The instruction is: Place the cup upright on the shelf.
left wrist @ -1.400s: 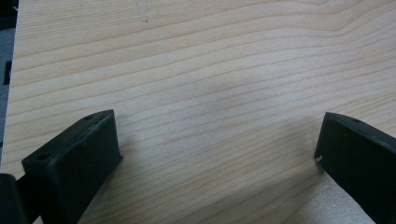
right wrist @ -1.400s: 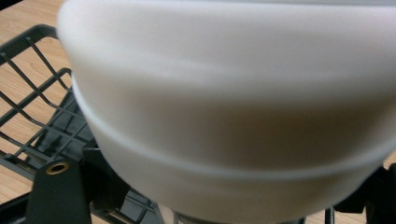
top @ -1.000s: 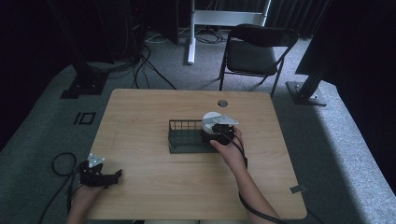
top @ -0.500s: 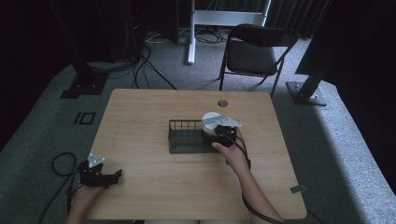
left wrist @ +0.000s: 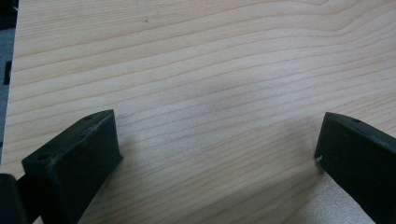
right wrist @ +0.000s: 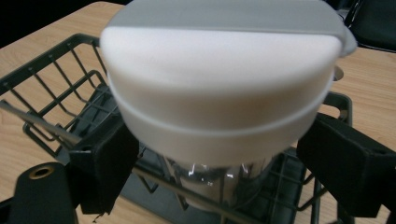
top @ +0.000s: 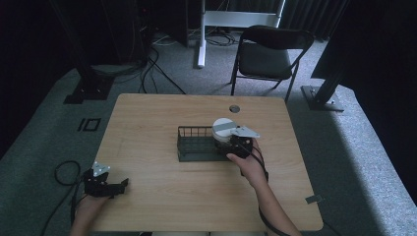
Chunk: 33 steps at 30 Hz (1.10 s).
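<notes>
A round white container [top: 223, 130] with a grey lid stands upright in the right end of a black wire basket [top: 194, 147] at the middle of the wooden table [top: 162, 113]. My right gripper [top: 236, 143] sits just in front of it, and in the right gripper view the white container [right wrist: 219, 88] rises between the two wide-apart jaws of the right gripper [right wrist: 219, 182], above the basket [right wrist: 56, 93]. Those jaws flank its clear lower body without pressing it. My left gripper [top: 120, 186] rests open at the table's near left corner. The left gripper [left wrist: 217, 154] has bare wood between its jaws.
A round cable hole [top: 234, 108] lies in the tabletop behind the basket. A small tag [top: 313, 199] sits near the table's front right edge. Beyond the table stand a black folding chair [top: 268, 54] and a white stand [top: 201, 34], with cables on the floor.
The right hand and gripper have drifted slightly back toward the person while the container stays in the basket. The left gripper has not moved.
</notes>
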### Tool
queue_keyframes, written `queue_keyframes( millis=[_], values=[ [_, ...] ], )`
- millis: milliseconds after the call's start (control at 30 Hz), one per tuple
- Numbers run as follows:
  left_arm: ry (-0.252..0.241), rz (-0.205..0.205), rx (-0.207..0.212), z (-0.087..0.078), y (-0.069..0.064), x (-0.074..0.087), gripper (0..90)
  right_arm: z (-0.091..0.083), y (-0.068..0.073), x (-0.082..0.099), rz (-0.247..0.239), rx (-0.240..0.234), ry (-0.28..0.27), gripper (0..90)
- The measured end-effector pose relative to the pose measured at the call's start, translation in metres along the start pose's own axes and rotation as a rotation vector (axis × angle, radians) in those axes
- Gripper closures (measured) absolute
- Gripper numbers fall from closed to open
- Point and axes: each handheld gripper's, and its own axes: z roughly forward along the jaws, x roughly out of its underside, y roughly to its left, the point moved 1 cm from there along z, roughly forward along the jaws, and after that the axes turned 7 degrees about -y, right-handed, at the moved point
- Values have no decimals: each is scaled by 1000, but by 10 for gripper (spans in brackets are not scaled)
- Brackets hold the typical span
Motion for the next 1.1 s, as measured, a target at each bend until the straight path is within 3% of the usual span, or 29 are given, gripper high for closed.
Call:
queue_keyframes(
  millis=[433,700,1100],
  values=[
    [0,0,0,0,0,0,1,-20,-5,9,9,-11,-22,130],
    [0,0,0,0,0,0,1,-37,-13,15,22,-2,-50,130],
    [0,0,0,0,0,0,1,-51,-30,30,28,25,-41,130]
  ],
)
